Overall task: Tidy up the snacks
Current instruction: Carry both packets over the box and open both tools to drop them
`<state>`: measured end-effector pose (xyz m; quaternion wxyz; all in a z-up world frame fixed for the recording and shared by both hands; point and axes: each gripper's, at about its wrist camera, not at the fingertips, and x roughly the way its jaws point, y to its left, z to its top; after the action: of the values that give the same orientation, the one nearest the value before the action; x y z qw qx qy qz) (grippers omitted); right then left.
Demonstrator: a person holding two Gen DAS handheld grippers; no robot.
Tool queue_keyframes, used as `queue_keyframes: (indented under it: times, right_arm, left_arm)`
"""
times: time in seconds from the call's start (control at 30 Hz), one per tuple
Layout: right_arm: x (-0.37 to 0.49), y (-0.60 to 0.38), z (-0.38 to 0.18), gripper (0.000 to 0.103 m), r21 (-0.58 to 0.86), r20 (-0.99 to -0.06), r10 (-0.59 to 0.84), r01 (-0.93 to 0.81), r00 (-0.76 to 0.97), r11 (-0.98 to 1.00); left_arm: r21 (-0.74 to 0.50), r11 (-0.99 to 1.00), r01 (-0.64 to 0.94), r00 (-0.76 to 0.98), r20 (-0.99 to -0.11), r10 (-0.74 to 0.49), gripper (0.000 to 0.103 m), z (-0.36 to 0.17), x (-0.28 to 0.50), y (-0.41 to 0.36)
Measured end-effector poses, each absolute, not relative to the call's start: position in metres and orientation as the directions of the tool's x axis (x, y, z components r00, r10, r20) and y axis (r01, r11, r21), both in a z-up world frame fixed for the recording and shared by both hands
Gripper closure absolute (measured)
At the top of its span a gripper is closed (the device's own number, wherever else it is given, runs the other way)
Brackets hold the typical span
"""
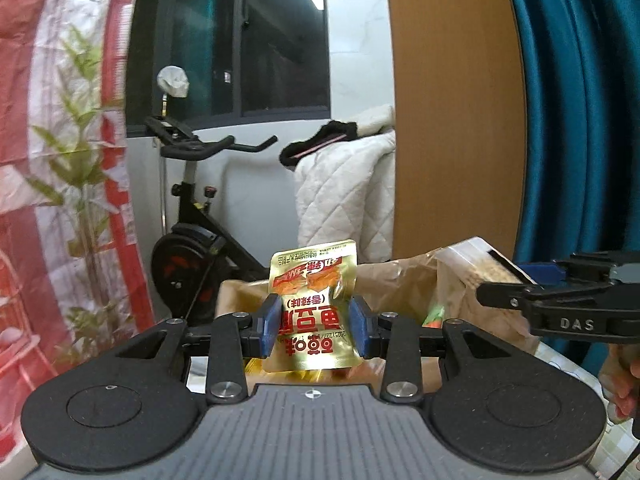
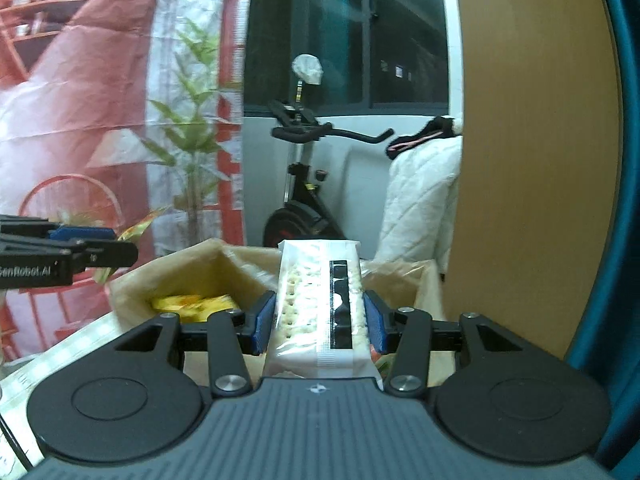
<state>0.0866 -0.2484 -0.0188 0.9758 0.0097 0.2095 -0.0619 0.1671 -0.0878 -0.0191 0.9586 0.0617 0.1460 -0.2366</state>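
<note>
A: Well, in the left wrist view, the left gripper (image 1: 314,329) has its jaws pinching a gold snack pouch (image 1: 310,307) by the sides, upright above the brown paper bag (image 1: 394,280). Slick foil could slip.

B: Right wrist view: right gripper (image 2: 320,323), jaws clamped on a cracker pack (image 2: 320,300) between them, over the bag's opening (image 2: 192,270). Squeezing might crush crackers.

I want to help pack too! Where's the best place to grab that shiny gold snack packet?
Grip the gold snack pouch across its middle, one pad on each side edge, coming straight at its flat face. It is thin and flat, so the edges fit between the pads. The left gripper holds it just this way, upright over the brown paper bag.
</note>
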Motion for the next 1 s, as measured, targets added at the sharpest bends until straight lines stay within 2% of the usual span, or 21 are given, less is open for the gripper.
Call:
queue_keyframes:
  times: [0.3, 0.47, 0.57, 0.83, 1.0]
  right_arm:
    - [0.128, -0.273, -0.041, 0.054, -0.005, -0.477, -0.136, 0.152, 0.868, 0.988]
    - [0.130, -0.280, -0.051, 0.053, 0.013, -0.507, -0.142, 0.172, 0.850, 0.985]
    - [0.125, -0.282, -0.049, 0.042, 0.024, -0.509, -0.149, 0.188, 0.848, 0.982]
    - [0.099, -0.272, -0.033, 0.041, 0.067, -0.497, -0.127, 0.183, 0.859, 0.981]
    - [0.079, -0.260, -0.031, 0.032, 0.114, -0.511, -0.090, 0.171, 0.855, 0.979]
  left_arm:
    - [0.025, 0.880, 0.475, 0.810, -0.403, -0.426, 0.062, -0.038, 0.221, -0.120]
    - [0.014, 0.877, 0.480, 0.800, -0.417, -0.431, 0.055, -0.045, 0.223, -0.114]
    - [-0.005, 0.874, 0.486, 0.788, -0.429, -0.441, 0.051, -0.045, 0.221, -0.106]
    - [-0.025, 0.889, 0.458, 0.791, -0.445, -0.420, 0.047, -0.036, 0.195, -0.082]
    - [-0.022, 0.897, 0.442, 0.795, -0.454, -0.402, 0.043, -0.034, 0.165, -0.063]
